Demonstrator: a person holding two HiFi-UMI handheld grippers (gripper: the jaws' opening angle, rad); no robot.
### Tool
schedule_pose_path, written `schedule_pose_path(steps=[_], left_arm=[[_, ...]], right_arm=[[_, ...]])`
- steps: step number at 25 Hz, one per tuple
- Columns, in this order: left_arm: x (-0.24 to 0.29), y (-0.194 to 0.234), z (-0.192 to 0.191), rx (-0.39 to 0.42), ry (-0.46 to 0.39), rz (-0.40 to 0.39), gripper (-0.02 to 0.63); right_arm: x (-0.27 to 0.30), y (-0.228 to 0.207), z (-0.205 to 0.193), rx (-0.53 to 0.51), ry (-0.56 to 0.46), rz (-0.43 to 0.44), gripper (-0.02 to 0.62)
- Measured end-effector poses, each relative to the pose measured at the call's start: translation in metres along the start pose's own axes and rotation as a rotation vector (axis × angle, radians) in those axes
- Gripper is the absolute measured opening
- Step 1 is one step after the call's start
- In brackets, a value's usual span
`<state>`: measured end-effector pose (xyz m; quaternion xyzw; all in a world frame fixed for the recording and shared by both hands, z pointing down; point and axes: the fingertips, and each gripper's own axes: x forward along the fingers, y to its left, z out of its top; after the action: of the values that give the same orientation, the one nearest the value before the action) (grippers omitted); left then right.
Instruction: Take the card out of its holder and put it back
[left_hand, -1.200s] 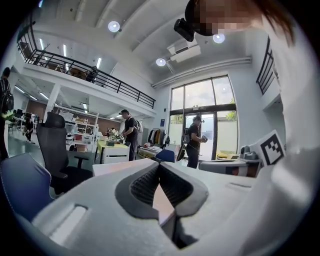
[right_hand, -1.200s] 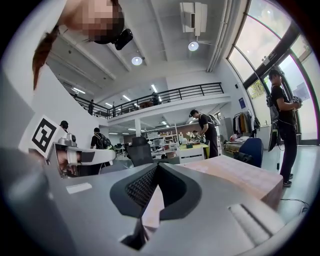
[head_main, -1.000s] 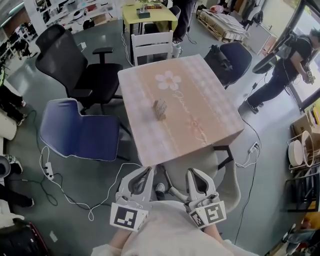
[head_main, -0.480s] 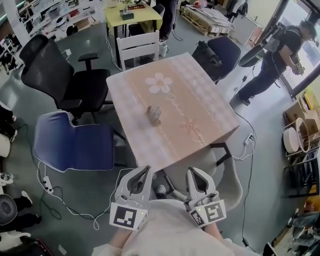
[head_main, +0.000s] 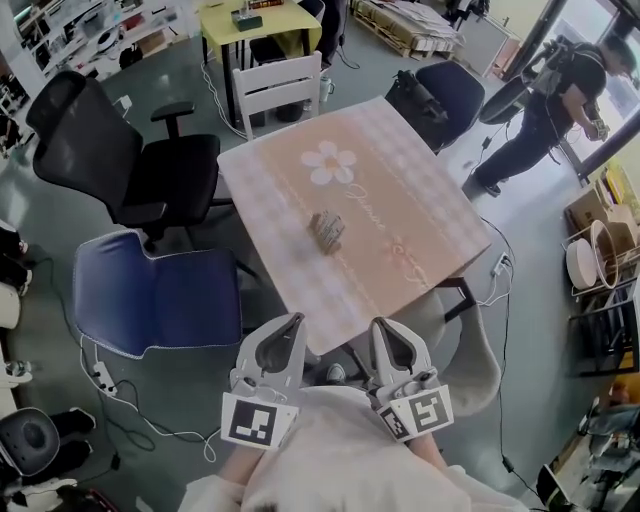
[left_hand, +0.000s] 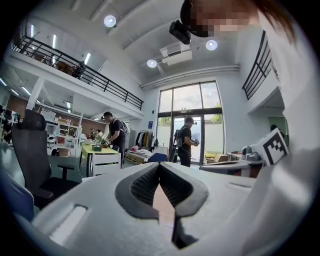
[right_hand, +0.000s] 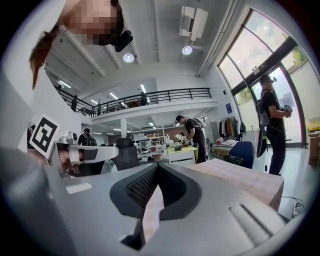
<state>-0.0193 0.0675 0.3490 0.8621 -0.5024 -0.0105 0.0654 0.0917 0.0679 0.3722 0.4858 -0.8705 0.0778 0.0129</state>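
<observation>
A small card holder with a card in it stands near the middle of the pink patterned table. In the head view my left gripper and right gripper sit side by side close to my body, just short of the table's near edge and far from the holder. Both point level toward the table. Seen in its own view, the left gripper has its pads meeting at the tip with nothing between them. The right gripper is likewise shut and empty, with the tabletop ahead of it to the right.
A blue chair and a black office chair stand left of the table, and a white chair stands behind it. A beige chair is tucked under the near right corner. A person stands far right. Cables trail on the floor.
Both grippers have come nearer the table's near edge and stay shut. The table and holder sit a little lower and nearer in the head view.
</observation>
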Motion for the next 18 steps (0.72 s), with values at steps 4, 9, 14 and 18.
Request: schedule_pose_path(steps=[4,9,14,18], left_arm=[[-0.004,0.017,-0.004,0.01,0.005,-0.001,0.0],[-0.013,0.028,-0.01,0.013,0.016,-0.003,0.0],[-0.011,0.035,-0.017,-0.006,0.032,0.013,0.0],[0.002,0.037,-0.017,-0.014,0.032,0.027,0.0]], right_arm=[[0.016,0.011,-0.007,0.017,0.021,0.006,0.002],[0.031,0.025,-0.013,0.015,0.048,0.033,0.002],[0.041,0.025,-0.013,0.018,0.059,0.044,0.002],[0.047,0.013,-0.013,0.029,0.062,0.046,0.002]])
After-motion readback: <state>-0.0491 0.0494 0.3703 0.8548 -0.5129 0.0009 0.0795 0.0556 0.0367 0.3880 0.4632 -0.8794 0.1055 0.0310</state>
